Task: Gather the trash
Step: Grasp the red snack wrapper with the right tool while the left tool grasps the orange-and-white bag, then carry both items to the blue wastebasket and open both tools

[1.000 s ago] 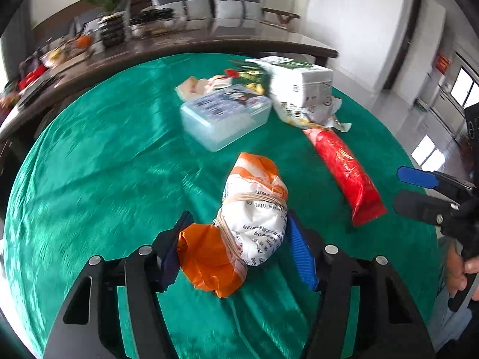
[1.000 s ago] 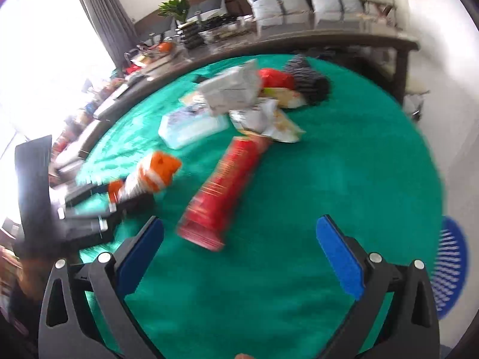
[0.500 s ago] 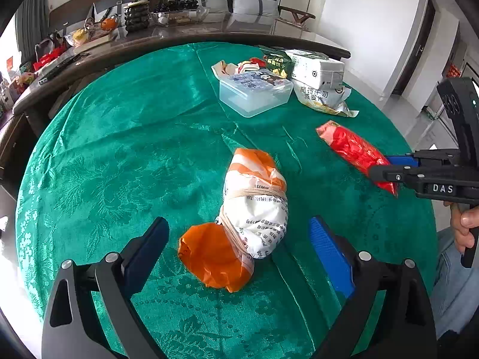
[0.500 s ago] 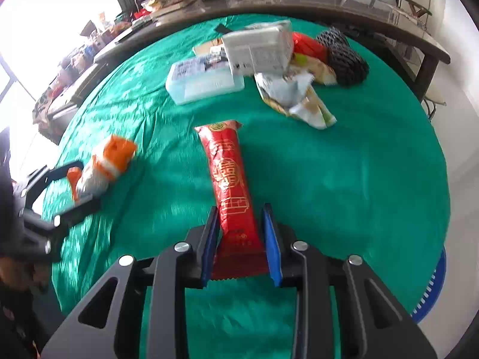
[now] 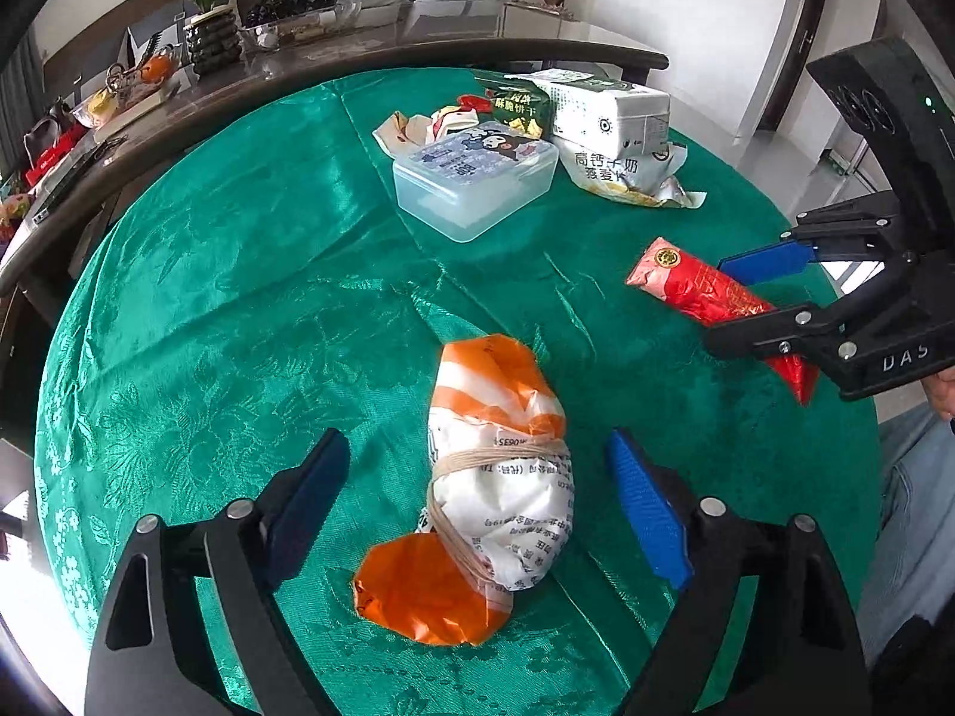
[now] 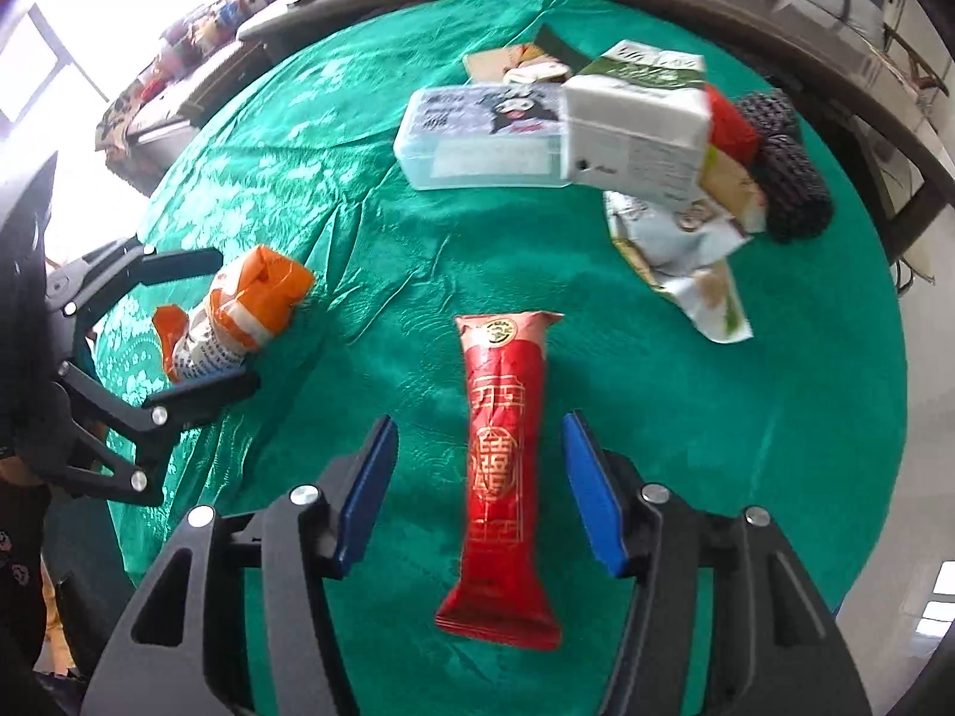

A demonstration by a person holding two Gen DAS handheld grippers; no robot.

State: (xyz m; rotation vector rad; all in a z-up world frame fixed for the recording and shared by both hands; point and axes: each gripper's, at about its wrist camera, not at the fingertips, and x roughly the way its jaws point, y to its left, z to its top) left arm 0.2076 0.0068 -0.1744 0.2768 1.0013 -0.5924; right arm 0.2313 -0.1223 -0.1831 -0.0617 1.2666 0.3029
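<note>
An orange and white tied plastic bag (image 5: 489, 495) lies on the green tablecloth, between the wide-open jaws of my left gripper (image 5: 477, 501); neither pad touches it. It also shows in the right wrist view (image 6: 239, 310). A long red snack wrapper (image 6: 504, 465) lies flat on the cloth between the open jaws of my right gripper (image 6: 477, 489), with a gap on each side. In the left wrist view the red wrapper (image 5: 710, 298) sits at the right with the right gripper (image 5: 758, 292) around it.
A clear plastic box (image 5: 471, 179), a white carton (image 5: 609, 113), torn snack bags (image 5: 632, 179) and a dark knitted item (image 6: 788, 167) lie at the far side of the round table (image 5: 239, 274). A cluttered dark counter (image 5: 179, 89) stands beyond.
My right gripper has opened and let go of the red wrapper, which lies on the cloth. My left gripper, which let go of the tied bag earlier, has stayed open around it.
</note>
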